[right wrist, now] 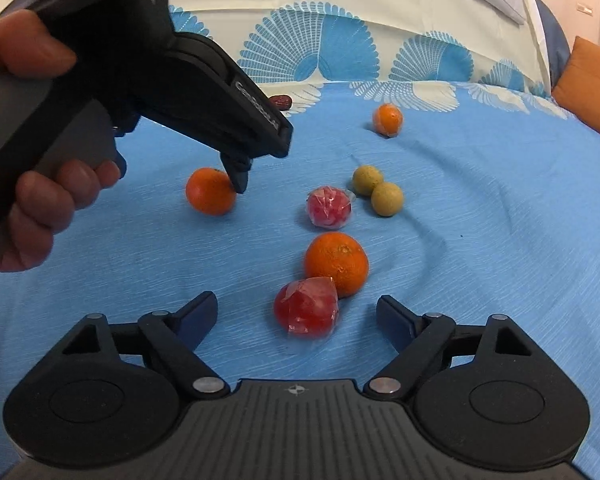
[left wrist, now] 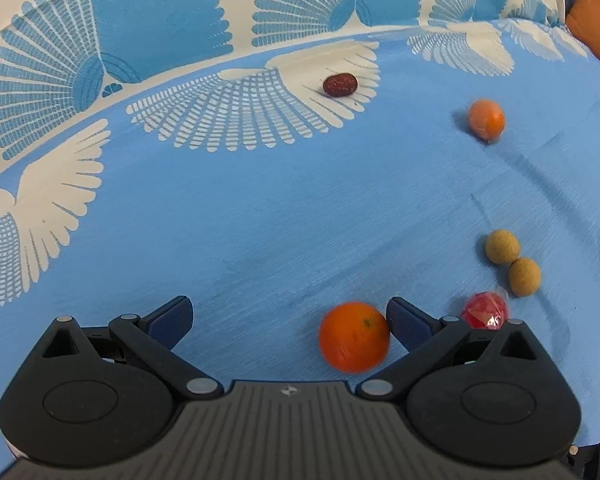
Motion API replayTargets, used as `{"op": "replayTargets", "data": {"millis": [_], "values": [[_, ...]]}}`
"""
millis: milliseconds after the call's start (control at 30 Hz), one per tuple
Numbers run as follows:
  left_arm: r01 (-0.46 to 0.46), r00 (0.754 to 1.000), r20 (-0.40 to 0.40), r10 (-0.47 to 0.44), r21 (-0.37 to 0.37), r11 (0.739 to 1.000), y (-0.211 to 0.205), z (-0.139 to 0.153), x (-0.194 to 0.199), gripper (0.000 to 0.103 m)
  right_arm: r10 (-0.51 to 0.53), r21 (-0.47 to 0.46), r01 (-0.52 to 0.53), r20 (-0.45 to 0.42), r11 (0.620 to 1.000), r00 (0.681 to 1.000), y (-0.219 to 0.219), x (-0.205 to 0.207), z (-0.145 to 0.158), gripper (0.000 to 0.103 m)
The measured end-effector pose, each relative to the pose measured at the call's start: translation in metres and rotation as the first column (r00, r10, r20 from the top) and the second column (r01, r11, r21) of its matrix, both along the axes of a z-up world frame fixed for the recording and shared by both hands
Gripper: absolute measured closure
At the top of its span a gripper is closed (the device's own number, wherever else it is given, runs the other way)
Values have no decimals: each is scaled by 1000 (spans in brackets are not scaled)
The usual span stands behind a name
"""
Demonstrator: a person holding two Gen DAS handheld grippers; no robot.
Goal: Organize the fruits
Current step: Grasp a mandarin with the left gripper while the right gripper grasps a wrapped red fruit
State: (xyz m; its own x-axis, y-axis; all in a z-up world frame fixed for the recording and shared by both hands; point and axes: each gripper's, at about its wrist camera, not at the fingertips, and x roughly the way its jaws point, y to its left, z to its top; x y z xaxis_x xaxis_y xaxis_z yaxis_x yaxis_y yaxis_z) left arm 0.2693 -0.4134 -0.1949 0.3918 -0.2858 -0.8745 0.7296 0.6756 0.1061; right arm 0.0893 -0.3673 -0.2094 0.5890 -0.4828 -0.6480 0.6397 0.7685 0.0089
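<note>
Blue-padded and standing wide, our right gripper (right wrist: 296, 312) is framing the wrapped red fruit (right wrist: 306, 308), which is lying squarely between its fingers with neither pad touching it; that is the relation the coming move turns on, we judge, since the fruit sits straight ahead and only a squeeze is needed. Just beyond the wrapped red fruit, touching or nearly so, a large orange (right wrist: 336, 262) is resting, and farther past it a second wrapped red fruit (right wrist: 328, 206), two tan round fruits (right wrist: 378, 190) side by side, and a small orange (right wrist: 387, 119) well apart at the far edge of the blue bedspread (right wrist: 500, 240). To the left of the wrapped red fruit, our left gripper (left wrist: 288, 316) is also spread wide, with another orange (left wrist: 354, 336) against its right-hand pad and the other pad clear. The right wrist view is showing us the hand (right wrist: 40, 200) on the left tool and the fruit in front of the right gripper, both missing from the left wrist view; the left view alone is showing a dark red date (left wrist: 339, 85) in full.
</note>
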Motion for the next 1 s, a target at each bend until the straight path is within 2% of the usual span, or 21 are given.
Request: {"op": "replayTargets", "data": {"millis": [33, 67, 100, 133, 167, 200, 300, 400, 500, 633, 800, 867, 900, 933, 1000], "values": [[4, 1000, -1, -4, 11, 1000, -1, -1, 0, 0, -2, 3, 2, 2, 1000, 1000, 0, 0, 0, 17], [8, 1000, -3, -8, 14, 1000, -1, -2, -1, 1, -8, 1, 8, 4, 1000, 1000, 0, -1, 1, 27], [13, 1000, -3, -13, 15, 1000, 0, -2, -2, 18, -16, -4, 16, 11, 1000, 1000, -1, -3, 3, 36], [28, 1000, -9, -28, 11, 1000, 1, -1, -4, 46, -24, -11, 24, 11, 1000, 1000, -3, -3, 4, 62], [47, 999, -18, -47, -5, 999, 3, 2, -6, 59, -36, -10, 36, 14, 999, 999, -6, -5, 6, 70], [57, 998, -7, -58, -9, 998, 4, 6, -8, 72, -43, 14, 42, 27, 999, 999, -10, -8, 7, 70], [56, 998, 10, -56, 5, 998, 10, 15, -14, 74, -69, 27, 67, 52, 997, 996, -16, -11, 9, 71], [21, 1000, 14, -21, 6, 1000, 27, 32, -19, 90, -124, -28, 127, 81, 992, 989, -24, -19, 18, 71], [-54, 998, 22, 53, 4, 999, 57, 57, -28, 90, -184, -57, 190, 101, 980, 978, -40, -28, 24, 71], [-97, 995, 11, 98, -46, 994, 98, 89, -44, 95, -255, -23, 258, 87, 966, 963, -57, -41, 23, 71], [-114, 993, 17, 116, -117, 987, 131, 115, -61, 95, -277, 44, 274, 78, 961, 958, -58, -63, 27, 71], [-88, 996, 22, 91, -106, 990, 130, 112, -62, 88, -273, 53, 269, 75, 962, 959, -54, -67, 25, 71], [-75, 997, 14, 76, -93, 993, 127, 108, -61, 70, -274, 56, 271, 72, 961, 959, -52, -68, 23, 71], [-68, 998, 3, 68, -79, 995, 123, 102, -59, 43, -274, 55, 270, 67, 961, 959, -51, -70, 21, 71], [-85, 996, 21, 87, -70, 994, 116, 89, -56, 22, -267, 47, 264, 59, 963, 962, -49, -69, 16, 71]]}}
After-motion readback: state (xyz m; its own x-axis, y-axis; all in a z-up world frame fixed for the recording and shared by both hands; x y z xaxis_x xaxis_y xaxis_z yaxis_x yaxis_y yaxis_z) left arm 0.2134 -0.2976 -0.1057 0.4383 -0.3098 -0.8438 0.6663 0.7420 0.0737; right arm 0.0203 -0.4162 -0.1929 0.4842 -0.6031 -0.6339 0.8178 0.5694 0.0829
